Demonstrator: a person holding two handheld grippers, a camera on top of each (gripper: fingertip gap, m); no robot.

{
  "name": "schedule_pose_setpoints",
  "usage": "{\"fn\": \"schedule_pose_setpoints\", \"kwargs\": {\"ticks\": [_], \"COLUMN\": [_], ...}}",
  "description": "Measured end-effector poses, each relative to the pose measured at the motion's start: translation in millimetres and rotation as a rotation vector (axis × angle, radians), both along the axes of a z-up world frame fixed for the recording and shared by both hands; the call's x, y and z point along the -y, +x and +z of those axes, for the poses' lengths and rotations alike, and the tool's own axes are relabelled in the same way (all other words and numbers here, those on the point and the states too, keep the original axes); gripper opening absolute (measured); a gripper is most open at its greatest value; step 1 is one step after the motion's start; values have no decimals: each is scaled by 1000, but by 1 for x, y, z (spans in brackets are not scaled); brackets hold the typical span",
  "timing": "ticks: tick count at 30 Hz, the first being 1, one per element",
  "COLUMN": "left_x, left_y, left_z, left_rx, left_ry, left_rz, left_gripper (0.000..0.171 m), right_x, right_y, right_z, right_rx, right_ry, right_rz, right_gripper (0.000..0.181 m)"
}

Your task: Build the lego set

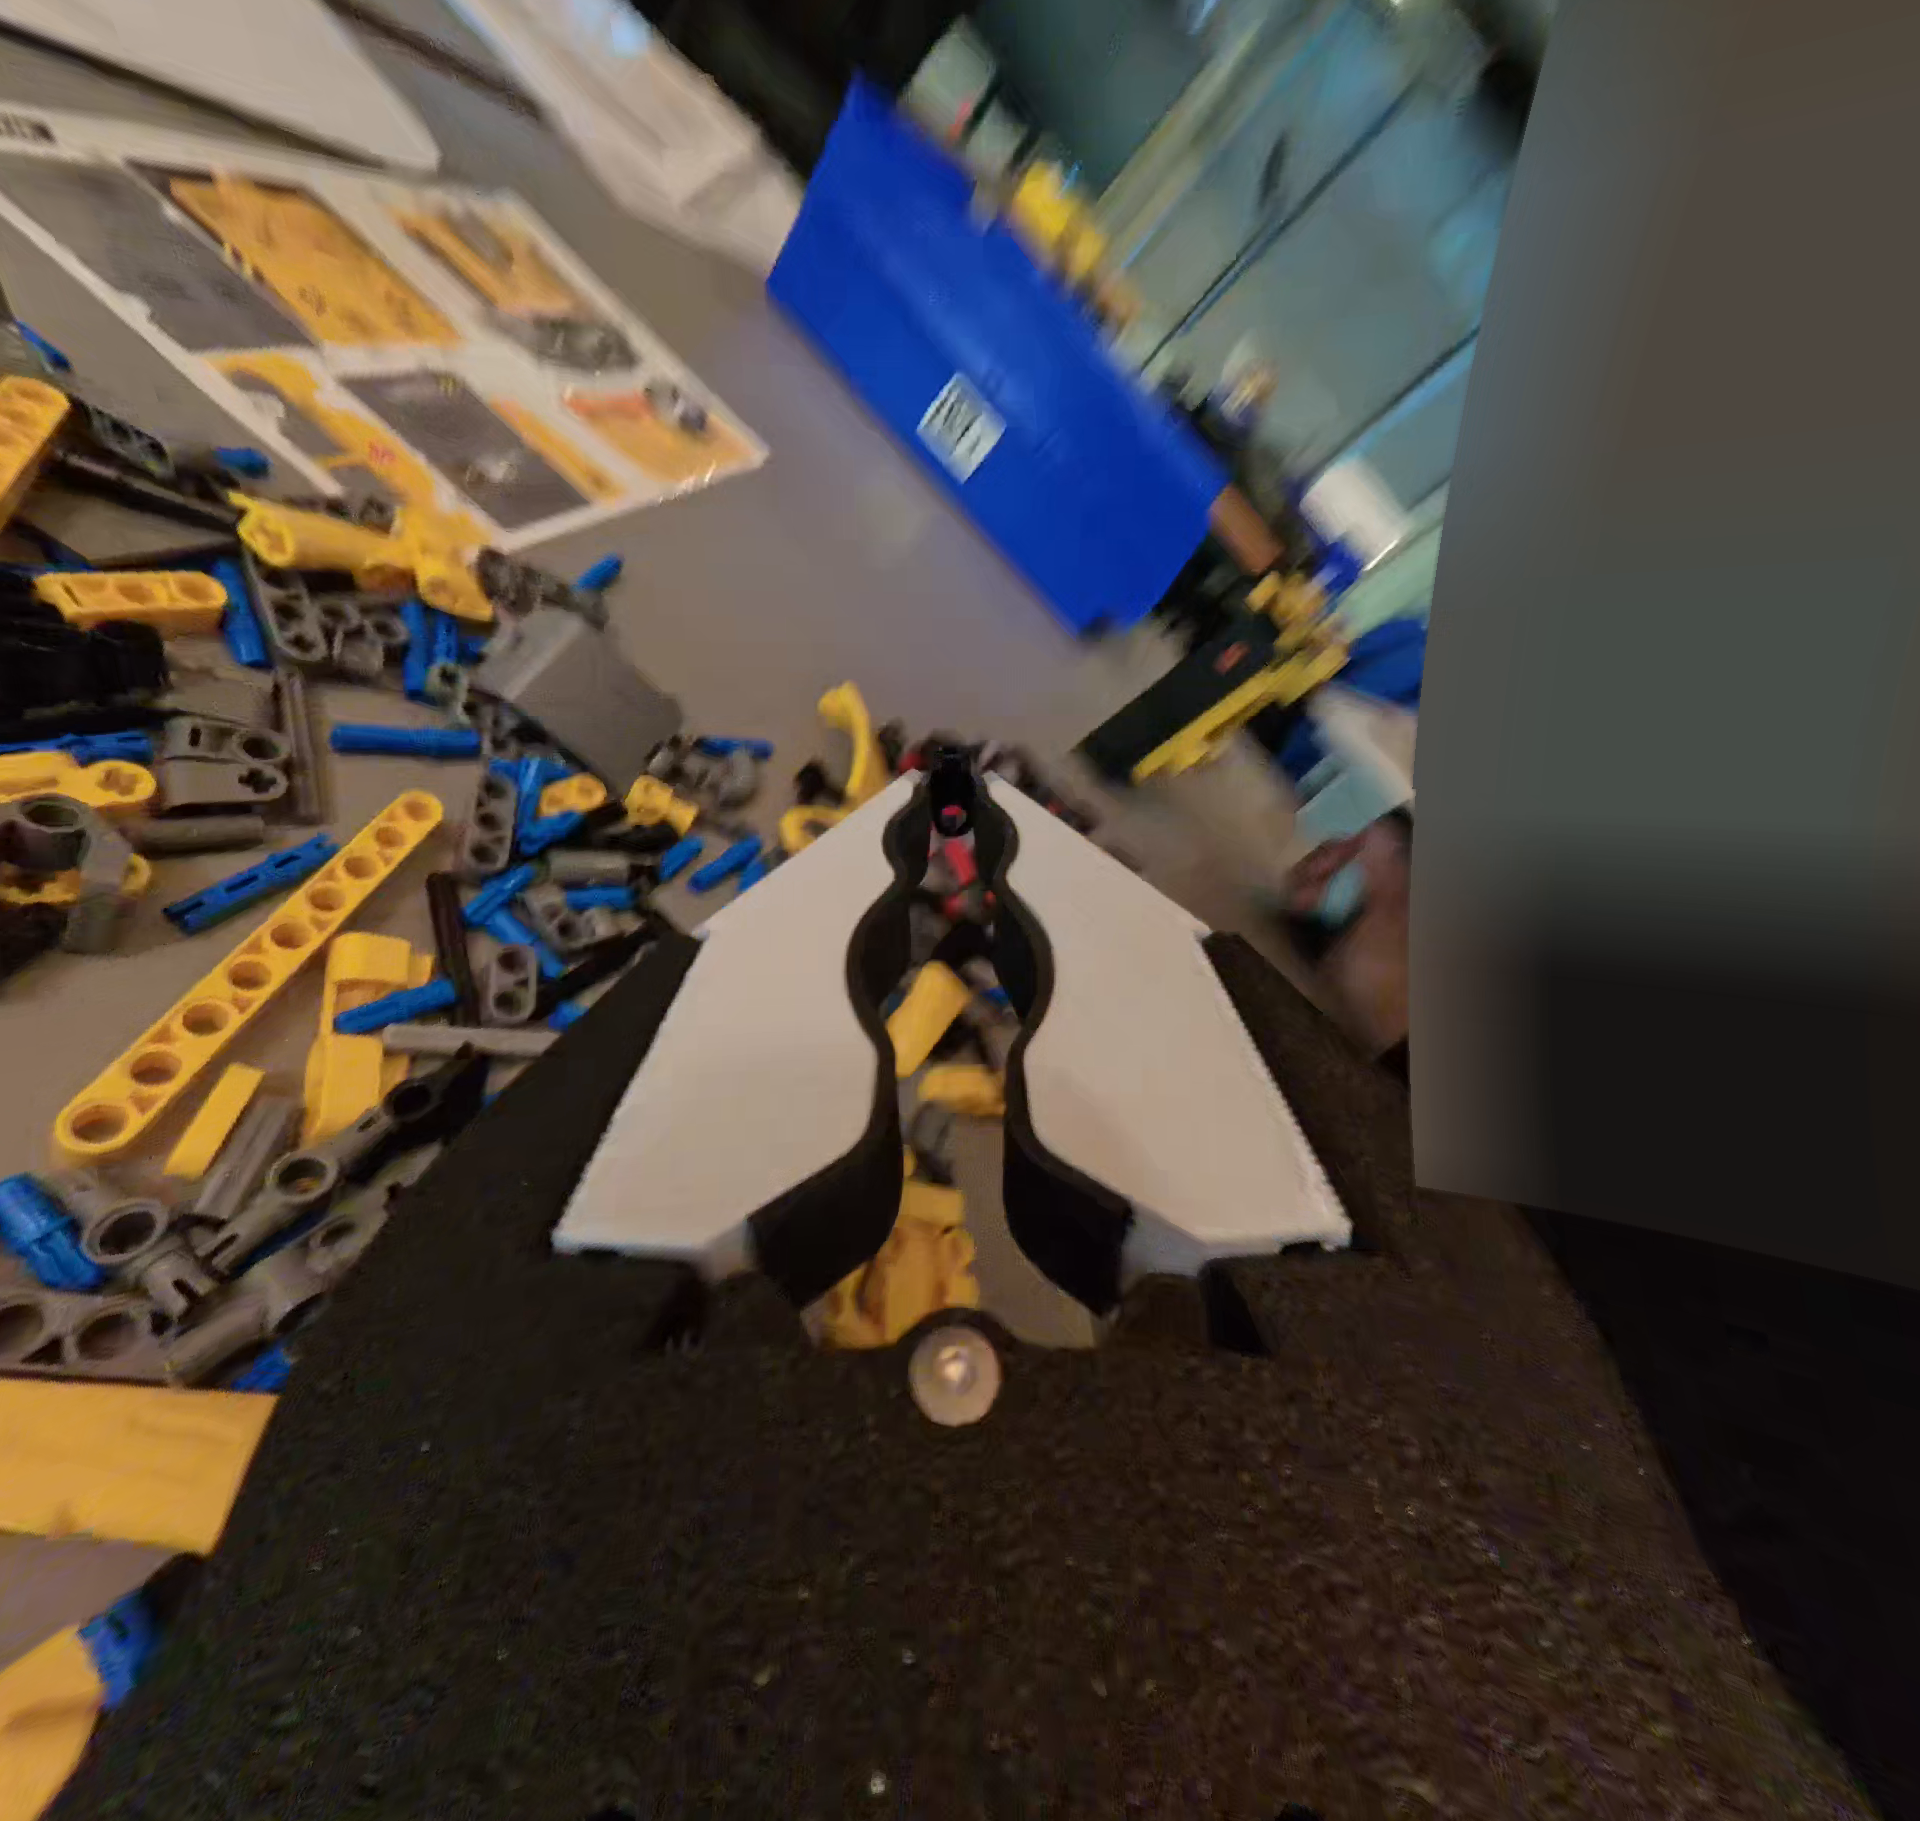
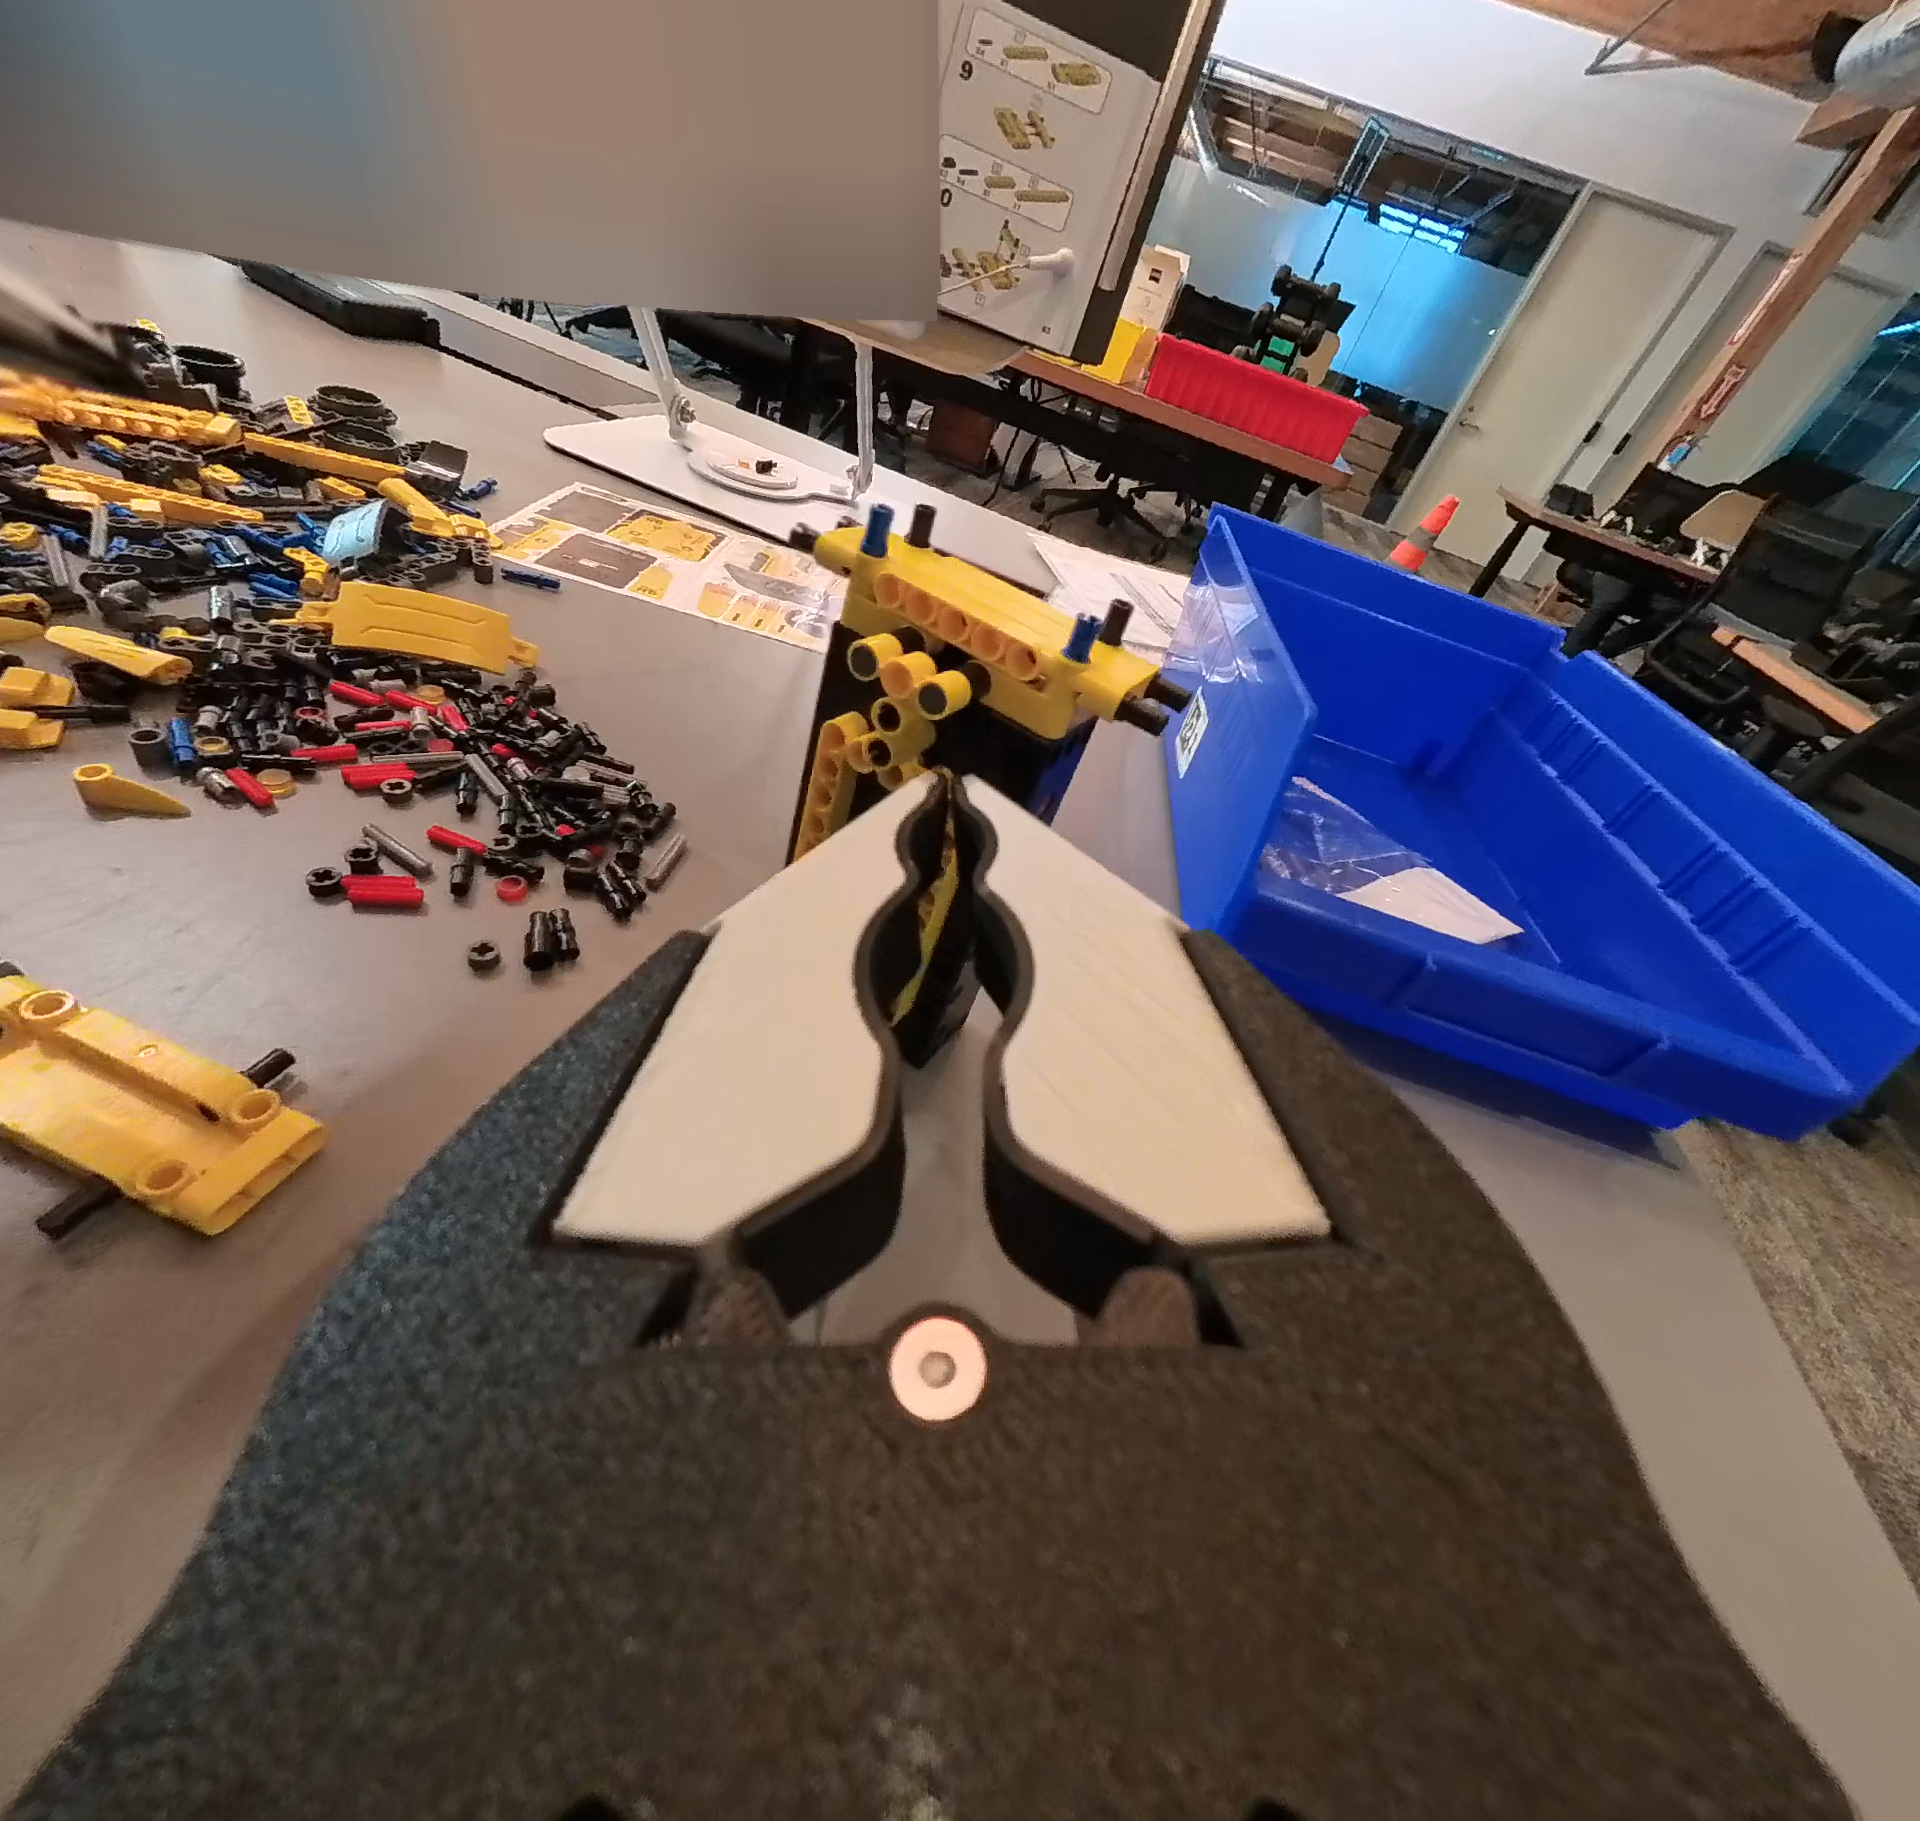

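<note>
My left gripper [image 1: 950, 784] is shut on a small black pin [image 1: 950, 772] at its fingertips, held above a heap of loose yellow, blue and grey building parts [image 1: 312, 888] on the grey table. My right gripper [image 2: 948, 795] is shut on a yellow and black assembly [image 2: 966, 649], gripping its black lower panel; the assembly stands upright with blue and black pins sticking out of its yellow top beam. The assembly also shows blurred in the left wrist view [image 1: 1236, 691].
A blue bin [image 2: 1558, 836] with clear bags sits right of the assembly and shows in the left wrist view [image 1: 987, 369]. Loose black and red pins [image 2: 468, 784] lie left. A yellow panel [image 2: 135, 1117], instruction sheets [image 1: 416, 348] and a monitor stand [image 2: 707, 452] rest on the table. About 30 centimeters separates my left fingertips from my right.
</note>
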State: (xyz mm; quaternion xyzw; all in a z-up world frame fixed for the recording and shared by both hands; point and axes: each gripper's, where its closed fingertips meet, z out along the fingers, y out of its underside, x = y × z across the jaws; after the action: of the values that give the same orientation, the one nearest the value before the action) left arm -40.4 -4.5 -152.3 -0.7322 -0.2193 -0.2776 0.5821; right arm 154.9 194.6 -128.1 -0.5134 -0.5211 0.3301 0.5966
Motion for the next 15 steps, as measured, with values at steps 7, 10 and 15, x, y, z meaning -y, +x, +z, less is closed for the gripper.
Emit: {"fn": "schedule_pose_setpoints", "kwargs": {"ticks": [7, 10, 15], "left_x": [-4, -3, -4], "left_y": [4, 5, 7], "left_z": [-32, -23, -22], "left_rx": [-225, -187, -290], "left_ry": [-244, -185, -204], "left_rz": [16, 10, 25], "left_gripper": [8, 9, 9], "right_x": [3, 4, 6], "right_y": [1, 1, 2], "right_z": [3, 3, 4], "right_rx": [-16, -17, -20], "right_ry": [33, 40, 60], "right_rz": [4, 4, 3], "right_gripper": [0, 0, 0]}}
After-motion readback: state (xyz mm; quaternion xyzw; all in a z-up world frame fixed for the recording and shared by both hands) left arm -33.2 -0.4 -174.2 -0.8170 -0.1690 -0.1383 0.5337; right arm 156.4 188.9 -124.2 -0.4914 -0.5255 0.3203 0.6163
